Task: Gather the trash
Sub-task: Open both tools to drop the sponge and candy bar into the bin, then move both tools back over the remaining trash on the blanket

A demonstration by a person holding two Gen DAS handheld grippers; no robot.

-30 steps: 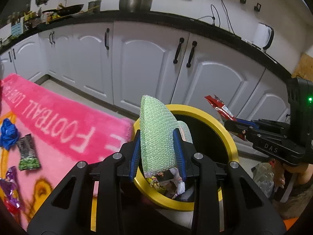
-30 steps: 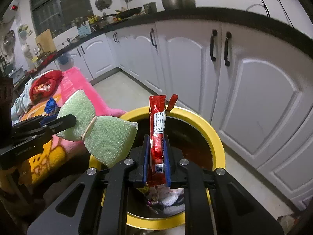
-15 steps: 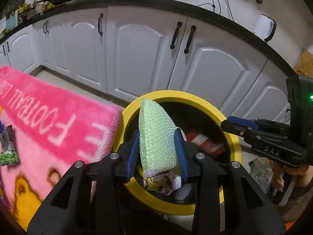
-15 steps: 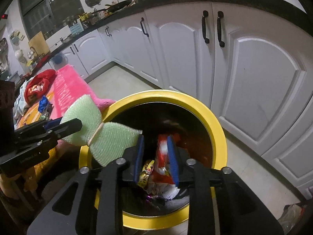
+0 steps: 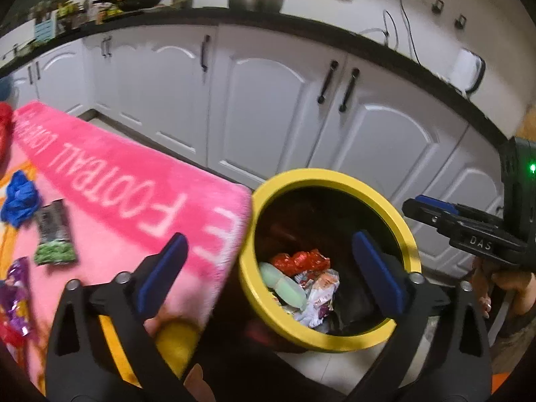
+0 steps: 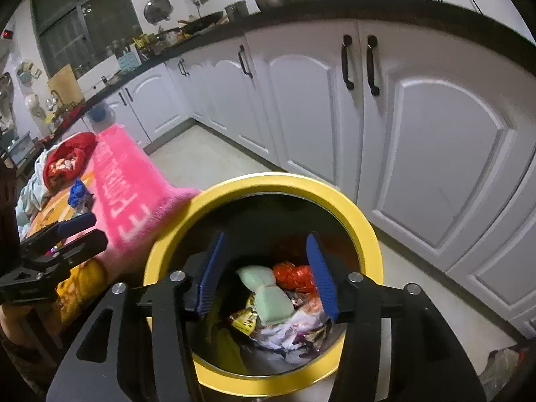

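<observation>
- A second ago we had the green sponge pinched in our left gripper over the bin; it now lies inside the bin on top of the other trash, free of the gripper.
- The red wrapper we held upright in our right gripper a second ago has also dropped; it lies crumpled in the bin just beside the sponge.
- The jaws of our left gripper have just been opening and now stand spread very wide, with nothing between them.
- The jaws of our right gripper have just been opening too; they stand about half apart and hold nothing.
- Both grippers tilt down toward the bin's mouth. The right one hangs right above it; the left one sits toward the bin's left edge, its left finger over the pink rug.
- On the rug to our left lie a dark snack packet, a blue scrap and a purple wrapper.
- The bin stands on the floor at the rug's corner, before the white cabinets.
</observation>
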